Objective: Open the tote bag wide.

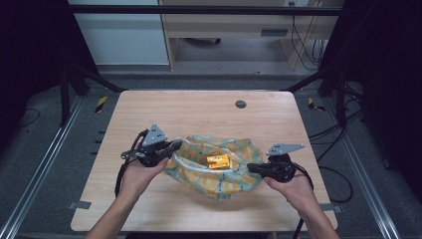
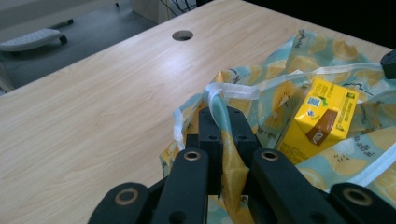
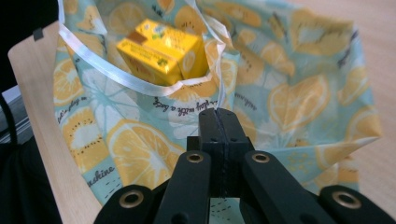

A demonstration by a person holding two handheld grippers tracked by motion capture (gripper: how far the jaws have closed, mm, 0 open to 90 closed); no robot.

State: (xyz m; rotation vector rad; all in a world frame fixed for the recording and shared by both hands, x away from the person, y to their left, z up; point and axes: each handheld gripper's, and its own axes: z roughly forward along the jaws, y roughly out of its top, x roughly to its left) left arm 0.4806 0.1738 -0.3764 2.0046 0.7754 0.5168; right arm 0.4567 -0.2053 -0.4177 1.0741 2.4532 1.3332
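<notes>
Left gripper (image 2: 219,116) is clamped tight on the rim of the soft teal fabric bag printed with yellow lemon slices (image 1: 219,181), a fold of cloth and its white trim pinched between the pads. Right gripper (image 3: 218,116) has its jaws pressed together over the bag's opposite side; whether any cloth is really caught there I cannot tell, and that is the risk: pull now and that side may slide free. Inside the open mouth lies the small yellow drink carton (image 1: 218,161), tilted near the rim. Lift unevenly and, I'd judge, the bag sags and the carton tumbles onto the light wooden table (image 1: 199,112).
</notes>
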